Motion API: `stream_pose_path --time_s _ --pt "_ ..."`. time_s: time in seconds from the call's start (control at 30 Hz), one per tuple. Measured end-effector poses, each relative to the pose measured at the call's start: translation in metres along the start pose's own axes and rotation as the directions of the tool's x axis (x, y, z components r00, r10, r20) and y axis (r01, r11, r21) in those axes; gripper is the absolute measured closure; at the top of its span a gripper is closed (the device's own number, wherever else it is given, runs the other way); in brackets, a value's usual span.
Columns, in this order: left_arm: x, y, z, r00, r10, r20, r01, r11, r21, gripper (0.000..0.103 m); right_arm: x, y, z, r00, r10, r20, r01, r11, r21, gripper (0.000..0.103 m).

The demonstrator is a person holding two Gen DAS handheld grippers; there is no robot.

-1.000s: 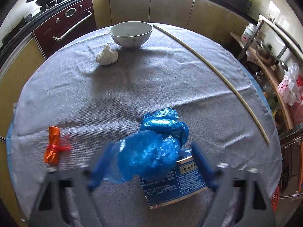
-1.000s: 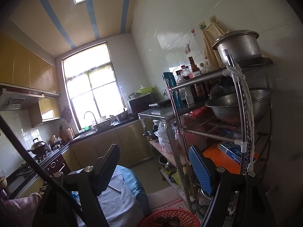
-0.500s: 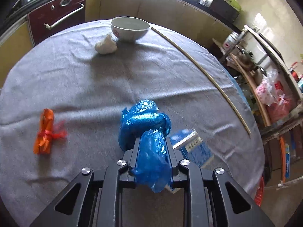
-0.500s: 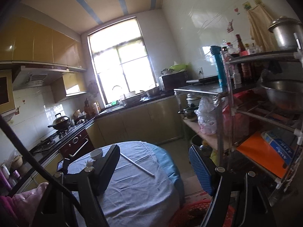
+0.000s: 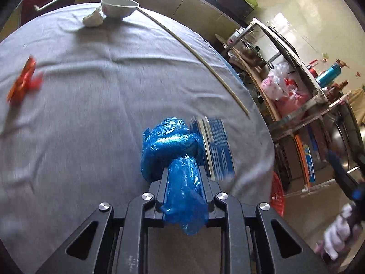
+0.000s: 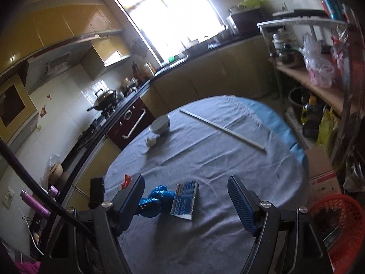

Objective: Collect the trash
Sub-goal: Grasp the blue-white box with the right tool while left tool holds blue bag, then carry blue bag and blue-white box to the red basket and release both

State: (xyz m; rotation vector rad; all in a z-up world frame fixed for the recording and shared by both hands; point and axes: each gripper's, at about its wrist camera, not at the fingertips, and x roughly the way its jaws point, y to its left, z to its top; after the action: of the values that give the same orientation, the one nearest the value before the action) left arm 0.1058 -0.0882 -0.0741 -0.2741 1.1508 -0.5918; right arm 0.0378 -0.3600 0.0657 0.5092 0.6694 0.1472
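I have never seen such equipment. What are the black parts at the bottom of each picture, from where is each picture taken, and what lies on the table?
There is no robot. A person holds a two-finger gripper in each hand, and a small camera on each gripper looks forward along its fingers. In the left camera's picture, the left gripper is shut on a crumpled blue plastic bag. In the right camera's picture, the right gripper is open and empty above the round table. On the grey cloth lie a blue printed packet, an orange wrapper, a white bowl, a white crumpled lump beside it and a long thin stick. A red basket stands on the floor.
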Motion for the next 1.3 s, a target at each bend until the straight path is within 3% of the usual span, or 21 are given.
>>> stream_pose_path --time_s 0.17,0.33,0.43,0.77,0.97,1.03,1.3 --pt "-0.036 -0.002 -0.030 0.998 0.004 0.064 -0.005 1.000 0.013 0.080 0.081 0.004 -0.020 0.983 -0.015 -0.180 0.019 0.999 0.026 0.025" --pt "-0.081 0.011 -0.044 0.985 0.057 0.163 -0.056 0.998 -0.007 0.081 0.132 0.019 -0.025 0.967 -0.065 -0.247 0.053 0.997 -0.055 0.025" --pt "-0.107 0.018 -0.047 0.963 0.130 0.236 -0.129 0.991 -0.021 0.081 0.155 0.028 -0.029 0.957 -0.099 -0.273 0.080 0.994 -0.081 0.025" --pt "-0.145 0.020 -0.045 0.897 0.238 0.373 -0.242 0.970 -0.038 0.080 0.206 0.048 -0.043 0.914 -0.249 -0.321 0.193 0.961 -0.197 0.025" --pt "-0.135 0.018 -0.049 0.901 0.257 0.350 -0.266 0.964 -0.023 0.080 0.222 0.044 -0.057 0.883 -0.318 -0.344 0.252 0.942 -0.222 0.026" --pt "-0.131 0.018 -0.050 0.904 0.258 0.341 -0.267 0.963 -0.019 0.080 0.226 0.042 -0.061 0.875 -0.324 -0.359 0.253 0.939 -0.232 0.045" --pt "-0.128 0.010 -0.050 0.898 0.276 0.342 -0.295 0.956 0.004 0.080 0.212 0.034 -0.063 0.905 -0.264 -0.335 0.206 0.958 -0.198 0.045"
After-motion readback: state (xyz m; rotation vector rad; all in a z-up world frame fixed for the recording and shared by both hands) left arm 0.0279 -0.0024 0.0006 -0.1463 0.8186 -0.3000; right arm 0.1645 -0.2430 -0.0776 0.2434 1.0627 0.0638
